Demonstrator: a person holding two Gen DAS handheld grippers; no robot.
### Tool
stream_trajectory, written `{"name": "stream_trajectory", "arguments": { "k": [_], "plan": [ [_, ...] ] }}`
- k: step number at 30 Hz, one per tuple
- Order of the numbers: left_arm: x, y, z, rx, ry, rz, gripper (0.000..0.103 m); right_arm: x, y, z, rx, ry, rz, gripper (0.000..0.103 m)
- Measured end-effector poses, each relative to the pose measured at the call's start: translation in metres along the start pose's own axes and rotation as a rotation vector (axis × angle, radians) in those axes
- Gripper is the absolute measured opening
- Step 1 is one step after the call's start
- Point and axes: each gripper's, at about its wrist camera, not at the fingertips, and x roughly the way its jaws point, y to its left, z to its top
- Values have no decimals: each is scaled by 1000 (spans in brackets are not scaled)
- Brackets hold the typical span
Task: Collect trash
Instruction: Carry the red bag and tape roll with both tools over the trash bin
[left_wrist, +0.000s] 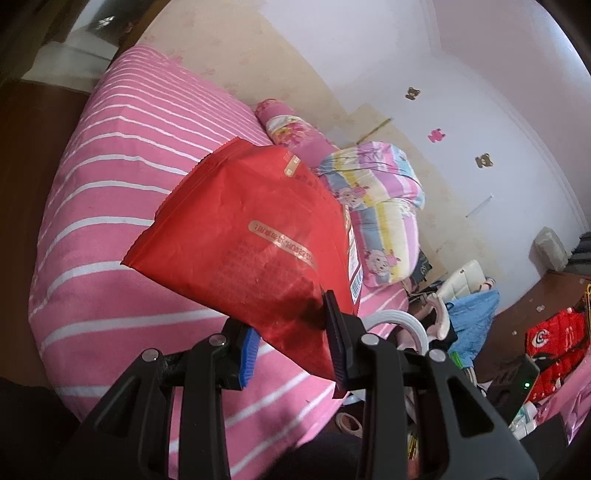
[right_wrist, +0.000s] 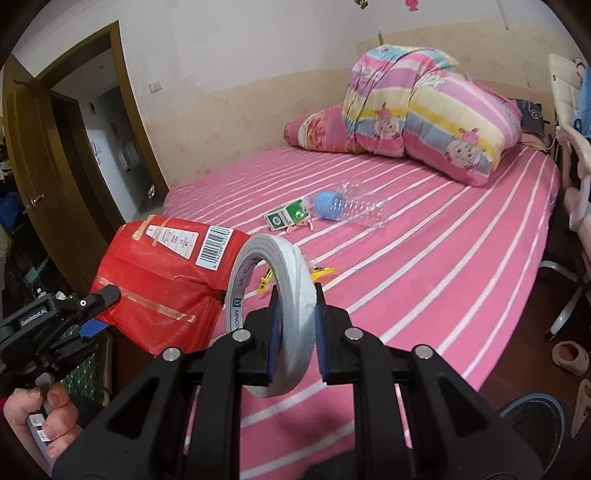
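The bed (right_wrist: 424, 266) lies open along its near edge; crushed bottle (right_wrist: 347, 208), green carton (right_wrist: 286, 218) mid-bed, quilt (right_wrist: 432, 114) blocks the far-right corner.

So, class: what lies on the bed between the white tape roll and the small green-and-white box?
Yellow wrapper scraps on bare pink striped sheet, in the right wrist view.

red bags: 1 (left_wrist: 255, 236), in left tongs | tape rolls: 1 (right_wrist: 280, 295), in right tongs | ahead of right tongs: bottles 1 (right_wrist: 349, 206), cartons 1 (right_wrist: 286, 218)
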Motion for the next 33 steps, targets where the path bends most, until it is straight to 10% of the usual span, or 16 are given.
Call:
{"name": "stream_trajectory", "arguments": {
  "k": [18,33],
  "plan": [
    [0,-108,-59,136,87,-110,31,-135,-78,-13,76,-130,-96,17],
    [78,-170,-153,277,362,-135,31,-181,-189,-74,195,-88,-290,17]
  ]
}}
